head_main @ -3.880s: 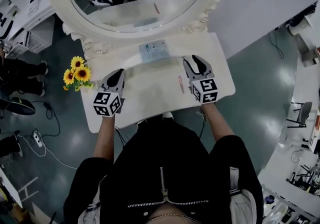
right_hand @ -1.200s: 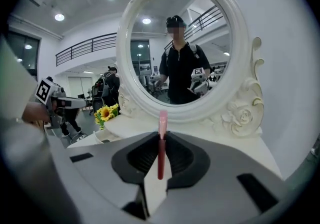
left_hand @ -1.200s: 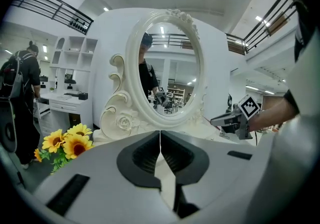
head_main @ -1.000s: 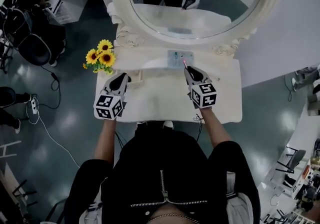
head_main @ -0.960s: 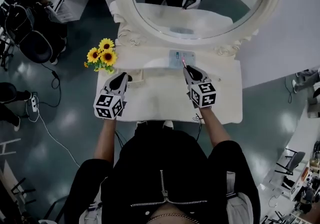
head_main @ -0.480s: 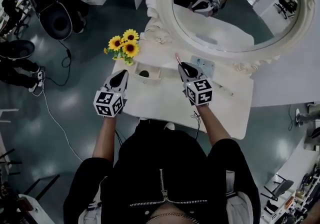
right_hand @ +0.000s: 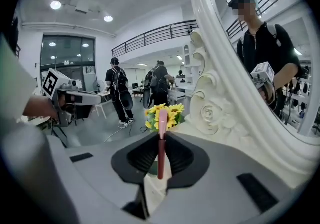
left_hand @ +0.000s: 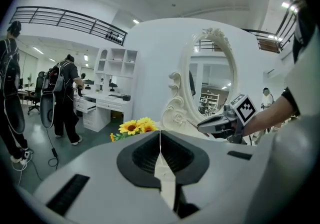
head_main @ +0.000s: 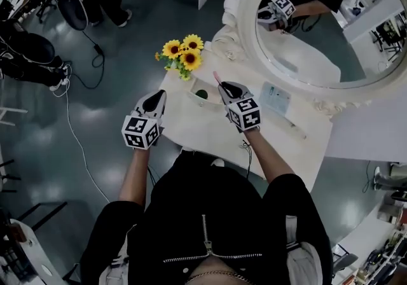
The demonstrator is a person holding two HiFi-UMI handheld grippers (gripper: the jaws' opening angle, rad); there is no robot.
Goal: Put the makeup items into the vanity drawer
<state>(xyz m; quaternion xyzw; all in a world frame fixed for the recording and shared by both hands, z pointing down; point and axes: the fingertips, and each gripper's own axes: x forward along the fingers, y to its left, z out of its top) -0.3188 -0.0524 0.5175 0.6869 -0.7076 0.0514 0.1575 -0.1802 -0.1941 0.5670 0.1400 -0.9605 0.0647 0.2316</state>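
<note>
Pink makeup pencil (right_hand: 161, 135), clamped in the right gripper's (head_main: 224, 89) jaws beside the open drawer (head_main: 193, 95) holding one green item (head_main: 201, 94), has yet to go in; the left gripper's (head_main: 154, 100) jaws are closed and empty.

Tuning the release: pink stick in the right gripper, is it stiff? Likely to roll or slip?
Probably stiff and light: the pink stick is thin and stands straight out of the right gripper with no sag. It looks round and smooth, so it would likely roll on the vanity top and might slip in a loose pinch.
</note>
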